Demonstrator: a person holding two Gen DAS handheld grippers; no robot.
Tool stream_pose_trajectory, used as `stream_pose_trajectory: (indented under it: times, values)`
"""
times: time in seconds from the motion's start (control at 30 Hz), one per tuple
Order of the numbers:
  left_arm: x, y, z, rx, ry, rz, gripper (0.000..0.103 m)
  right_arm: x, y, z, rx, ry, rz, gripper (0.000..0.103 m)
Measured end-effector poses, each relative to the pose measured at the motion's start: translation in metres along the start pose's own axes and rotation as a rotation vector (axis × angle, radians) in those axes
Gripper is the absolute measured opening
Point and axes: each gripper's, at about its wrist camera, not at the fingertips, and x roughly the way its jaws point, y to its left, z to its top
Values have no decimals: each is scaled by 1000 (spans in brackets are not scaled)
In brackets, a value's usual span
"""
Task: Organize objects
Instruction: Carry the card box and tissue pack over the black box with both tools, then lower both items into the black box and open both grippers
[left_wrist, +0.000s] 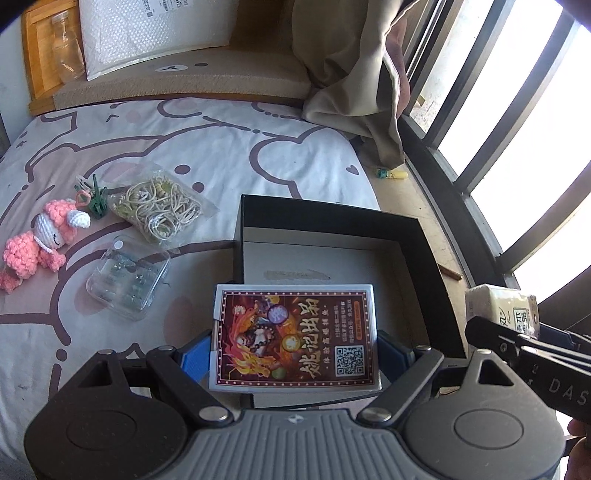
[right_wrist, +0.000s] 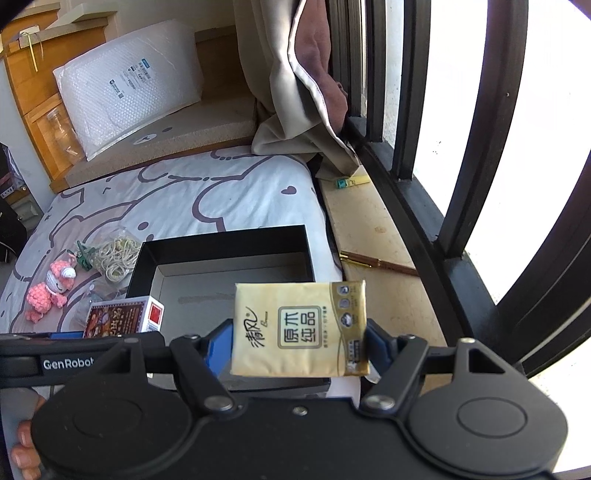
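The box (left_wrist: 424, 258), black and open-topped, sits on the bed (left_wrist: 221, 147) beside the window ledge (right_wrist: 369, 236), and as far as I can see nothing lies in it yet. I take this step to be carrying two things over to drop inside.

My left fingers (left_wrist: 295, 343) hold a card pack (left_wrist: 295, 339) flat by its two side edges, hanging over the near rim of the box. My right fingers (right_wrist: 299, 339) grip a yellow tissue pack (right_wrist: 301, 328) the same way, also over the near edge, toward the ledge side. The two hands sit close, side by side.

Left on the bed, well apart from the box, are a pink knitted doll (left_wrist: 40, 240), a bag of cord loops (left_wrist: 162, 210), a clear plastic case (left_wrist: 129, 280) and a small green clip (left_wrist: 98, 203).

Next, I judge, each pack needs to go further in over the floor of the box and low before I let go, so it lands flat. The packs should be set side by side, not stacked, and my two hands must not bump as they lower together.
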Motion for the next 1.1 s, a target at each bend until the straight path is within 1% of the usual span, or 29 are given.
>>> stream_pose_trajectory:
  times: [0.2,0.33,0.63,0.73,0.83,0.87,0.9,0.97,1.1]
  values:
    - [10,0,-1,-24,27,8,88,5,-2,1,1,6,0,73]
    - [12,-4,0,-12,14,28,89,10,-3,1,8,12,2,73]
    - [12,-13,1,3,1,21,88,15,-7,-1,25,18,8,73]
    - [12,-15,-2,10,-1,37,89,16,-8,-1,35,19,10,73]
    - [9,-12,-3,-2,-14,60,90,16,-10,-1,45,20,10,73]
    - [6,-11,-4,-5,-28,66,92,16,-10,-1,46,19,9,73]
    - [1,-9,-4,-2,-47,69,96,16,-11,-2,49,19,9,73]
    - [-6,-7,-2,10,-80,76,98,18,-12,-2,51,22,10,73]
    - [-7,2,4,4,-77,83,98,24,-9,-4,51,36,22,73]
